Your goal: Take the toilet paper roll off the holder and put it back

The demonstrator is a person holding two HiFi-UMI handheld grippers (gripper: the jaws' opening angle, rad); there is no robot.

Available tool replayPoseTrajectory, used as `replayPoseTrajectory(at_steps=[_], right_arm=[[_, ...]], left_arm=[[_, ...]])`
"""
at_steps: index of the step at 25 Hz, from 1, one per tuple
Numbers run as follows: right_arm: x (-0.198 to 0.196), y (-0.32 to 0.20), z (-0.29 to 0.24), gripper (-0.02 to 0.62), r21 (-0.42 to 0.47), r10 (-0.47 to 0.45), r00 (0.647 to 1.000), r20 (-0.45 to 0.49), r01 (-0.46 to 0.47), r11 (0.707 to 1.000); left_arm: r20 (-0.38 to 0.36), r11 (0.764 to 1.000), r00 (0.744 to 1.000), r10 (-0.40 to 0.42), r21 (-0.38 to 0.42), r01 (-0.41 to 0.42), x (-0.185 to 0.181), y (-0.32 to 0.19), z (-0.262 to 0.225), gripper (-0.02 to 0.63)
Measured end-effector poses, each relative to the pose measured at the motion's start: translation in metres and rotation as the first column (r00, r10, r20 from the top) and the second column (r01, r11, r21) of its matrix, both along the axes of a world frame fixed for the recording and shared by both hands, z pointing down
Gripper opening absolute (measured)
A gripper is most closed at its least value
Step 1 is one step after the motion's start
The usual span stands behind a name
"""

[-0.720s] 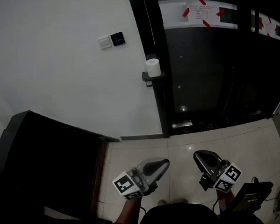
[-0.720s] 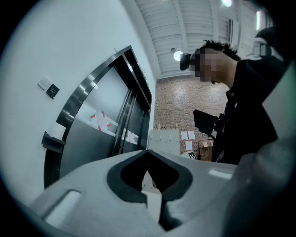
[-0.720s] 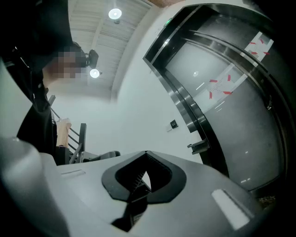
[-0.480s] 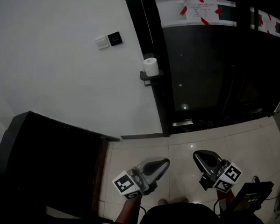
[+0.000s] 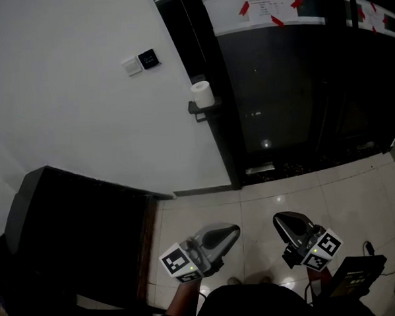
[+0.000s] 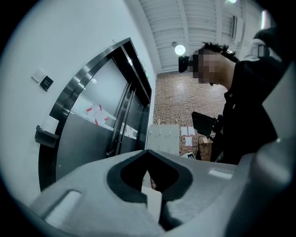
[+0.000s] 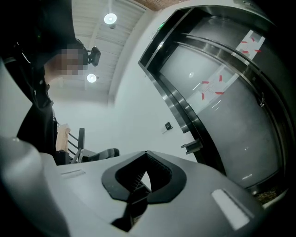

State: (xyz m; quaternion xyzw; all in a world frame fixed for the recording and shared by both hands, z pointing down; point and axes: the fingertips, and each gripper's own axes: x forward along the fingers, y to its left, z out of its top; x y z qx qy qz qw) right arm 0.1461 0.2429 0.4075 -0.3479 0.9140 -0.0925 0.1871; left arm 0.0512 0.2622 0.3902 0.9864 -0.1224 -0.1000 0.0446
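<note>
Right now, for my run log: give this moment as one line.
roll: on holder | left claw: shut, empty | right claw: shut, empty | stage: roll untouched

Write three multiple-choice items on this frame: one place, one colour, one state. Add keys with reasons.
1. Where is the toilet paper roll?
A) on the floor
B) on the black holder by the dark door frame
C) in a hand-held gripper

2. What colour is the tape on the door notice?
A) blue
B) green
C) red

3. How are the left hand-held gripper and right hand-held gripper?
A) both shut, empty
B) both wide open
C) right shut on the roll

Key: 1 B, the roll stands on the holder, far from both grippers. 2 C, red strips cross the paper's corners. 3 A, each gripper view shows jaws together with nothing between.
</note>
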Motion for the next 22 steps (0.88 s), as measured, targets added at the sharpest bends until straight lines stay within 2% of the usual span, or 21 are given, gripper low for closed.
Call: replayPoseTrajectory(at_steps=[9,12,15,22], right_arm=[[-0.004,-0.025,0.01,0.002,-0.022,-0.024,1.0,-0.008,0.023,0.999],[-0.011,-0.042,-0.001,0.002,0.002,-0.03,0.999,0.013,0.03,1.0],[-0.021,-0.066,-0.009,0.002,-0.004,-0.03,0.999,0.034,0.03,1.0],[-0.055,-0.138,-0.017,0.002,0.001,-0.024,0.999,-0.044,0.024,1.0]], left_arm=[[0.018,1.0,1.0,-0.011,-0.012,0.011,0.001,-0.026,0.007,-0.003],[0.006,1.0,1.0,-0.003,-0.006,0.003,-0.002,-0.044,0.006,-0.003],[-0.012,1.0,1.0,0.006,-0.002,-0.006,-0.009,-0.068,0.009,-0.003],[-0.064,1.0,0.998,0.023,0.005,-0.023,-0.04,-0.147,0.002,-0.003]])
